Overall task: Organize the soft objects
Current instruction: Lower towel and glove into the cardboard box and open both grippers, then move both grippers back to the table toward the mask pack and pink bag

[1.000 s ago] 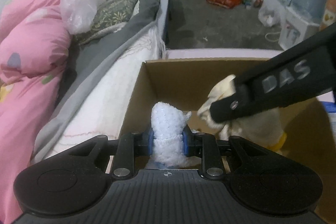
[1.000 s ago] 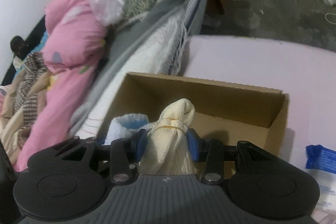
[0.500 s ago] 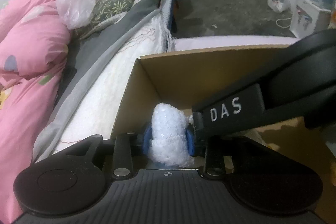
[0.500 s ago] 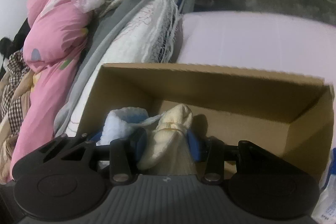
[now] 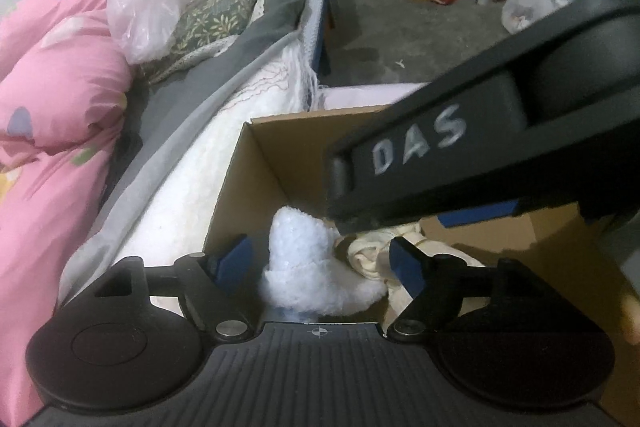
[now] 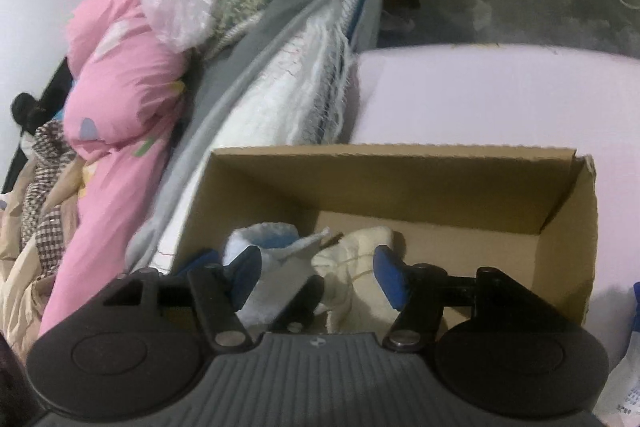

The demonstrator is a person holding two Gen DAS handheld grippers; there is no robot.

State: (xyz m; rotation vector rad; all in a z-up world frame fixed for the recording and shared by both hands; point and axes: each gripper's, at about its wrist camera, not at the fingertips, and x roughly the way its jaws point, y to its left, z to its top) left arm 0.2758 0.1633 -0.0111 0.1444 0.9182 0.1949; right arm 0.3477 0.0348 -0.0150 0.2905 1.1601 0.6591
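Both socks lay in the near left corner of the box (image 6: 400, 167). Your left gripper (image 5: 322, 261) stood wide, pads clear of the white fluffy sock (image 5: 308, 267) between them, its long axis running upright. Your right gripper (image 6: 316, 269) was also wide around the cream sock (image 6: 356, 259), just right of the white. Both were released; each gripper likely needed to back out toward you.

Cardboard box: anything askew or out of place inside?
Nothing stands out. The fluffy white sock and cream sock lie side by side inside the cardboard box, both grippers open around them.
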